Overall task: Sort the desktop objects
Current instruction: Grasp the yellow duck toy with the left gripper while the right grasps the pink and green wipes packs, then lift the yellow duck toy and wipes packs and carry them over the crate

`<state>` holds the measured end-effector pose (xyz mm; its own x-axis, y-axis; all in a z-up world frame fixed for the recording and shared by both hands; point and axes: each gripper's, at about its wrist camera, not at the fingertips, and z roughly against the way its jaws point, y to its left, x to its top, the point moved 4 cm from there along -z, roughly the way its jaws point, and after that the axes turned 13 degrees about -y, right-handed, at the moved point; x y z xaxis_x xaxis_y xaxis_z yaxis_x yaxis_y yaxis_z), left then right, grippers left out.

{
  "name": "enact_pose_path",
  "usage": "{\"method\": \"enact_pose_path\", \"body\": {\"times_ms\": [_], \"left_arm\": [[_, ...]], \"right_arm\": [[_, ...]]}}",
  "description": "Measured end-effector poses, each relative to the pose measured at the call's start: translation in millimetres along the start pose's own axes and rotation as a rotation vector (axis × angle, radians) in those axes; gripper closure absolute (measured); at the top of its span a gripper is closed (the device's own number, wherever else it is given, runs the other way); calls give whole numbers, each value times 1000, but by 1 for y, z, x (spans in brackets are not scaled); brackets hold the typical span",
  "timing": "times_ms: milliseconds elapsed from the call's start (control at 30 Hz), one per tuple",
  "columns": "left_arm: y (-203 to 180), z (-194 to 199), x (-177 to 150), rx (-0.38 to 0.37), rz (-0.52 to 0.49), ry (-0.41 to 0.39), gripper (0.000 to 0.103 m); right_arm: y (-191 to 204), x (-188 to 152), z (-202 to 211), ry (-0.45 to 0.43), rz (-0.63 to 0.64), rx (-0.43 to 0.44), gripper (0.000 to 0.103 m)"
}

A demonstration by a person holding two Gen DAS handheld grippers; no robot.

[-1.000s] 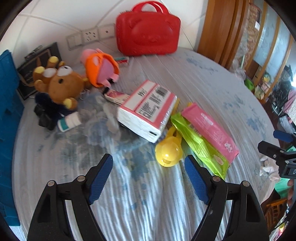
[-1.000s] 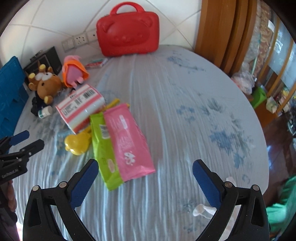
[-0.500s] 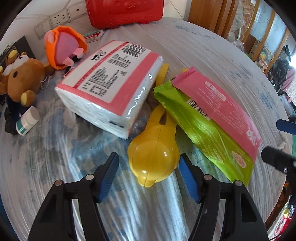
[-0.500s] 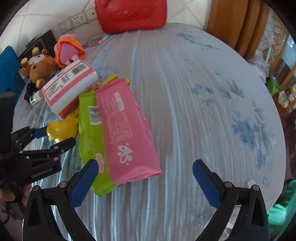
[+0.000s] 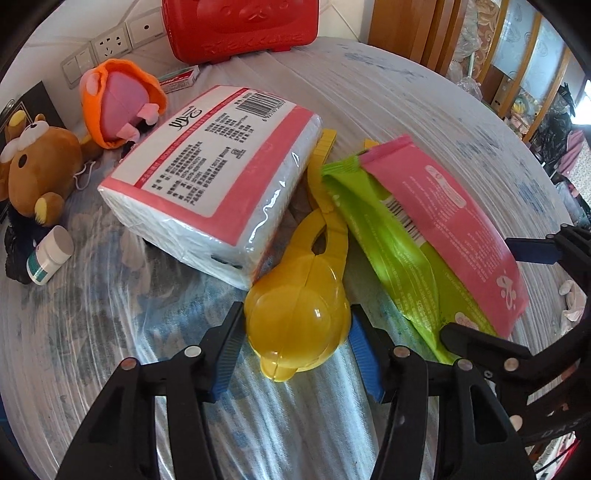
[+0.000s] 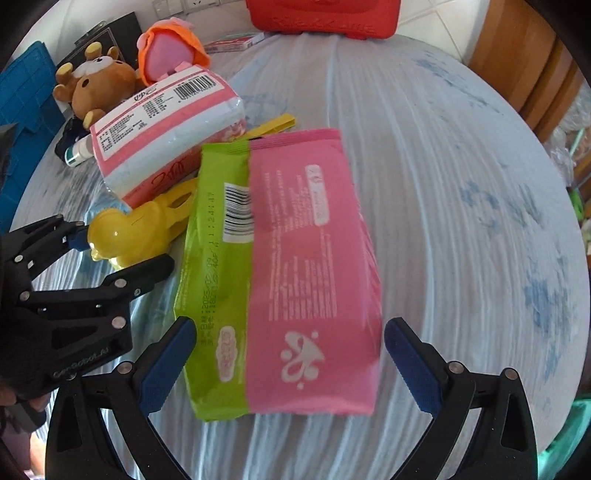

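The yellow duck-shaped tongs (image 5: 299, 325) lie on the blue-patterned bedspread (image 5: 424, 103), head clamped by the left gripper (image 5: 295, 354). The right gripper (image 6: 284, 365) gapes around two wipe packs (image 6: 295, 266). Red case (image 5: 240, 26) at twelve o'clock, wooden door frame (image 5: 406, 29) at two.

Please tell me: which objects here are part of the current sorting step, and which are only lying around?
In hand:
- yellow plastic duck-shaped clamp, between left gripper pads
- pink and green flat packets, between open right gripper pads

Lying about:
- wrapped tissue pack
- brown plush bear
- red plastic case
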<state>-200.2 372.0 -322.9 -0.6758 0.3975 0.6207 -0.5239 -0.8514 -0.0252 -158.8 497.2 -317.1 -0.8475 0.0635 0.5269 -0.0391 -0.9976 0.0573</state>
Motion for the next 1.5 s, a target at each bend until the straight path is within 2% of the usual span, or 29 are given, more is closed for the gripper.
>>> {"method": "enact_pose_path", "body": {"times_ms": [100,133,433,500,700,767,867,1067,1267,1500], "left_arm": [[0,-3,3,8,4,-6,48],[0,-3,4,9,5,-8,48],[-1,-3,2,22,19,-19,48],[-2,-2,1,24,22,-13,49],[-8,8,-4,31,14,-3,49],[-10,18,-2,21,24,-24,49],[-11,34,3,23,22,-56,49],[-16,71,19,12,20,-151,49],[-16,115,36,26,17,-261,49],[-1,166,55,66,33,-387,49]], "right_arm": [[-4,-3,-9,34,-28,36,0],[-4,-2,-9,21,-21,36,0],[-7,-11,-6,8,-27,-17,1],[-4,-14,-2,-8,-26,-25,7],[-16,-16,16,-59,-96,-30,47],[-23,-19,23,-65,-106,-48,54],[-28,-27,34,-83,-119,-55,58],[-39,-27,68,-155,-143,-83,60],[-35,-9,112,-253,-138,-96,60],[-7,25,161,-376,-101,-95,60]]}}
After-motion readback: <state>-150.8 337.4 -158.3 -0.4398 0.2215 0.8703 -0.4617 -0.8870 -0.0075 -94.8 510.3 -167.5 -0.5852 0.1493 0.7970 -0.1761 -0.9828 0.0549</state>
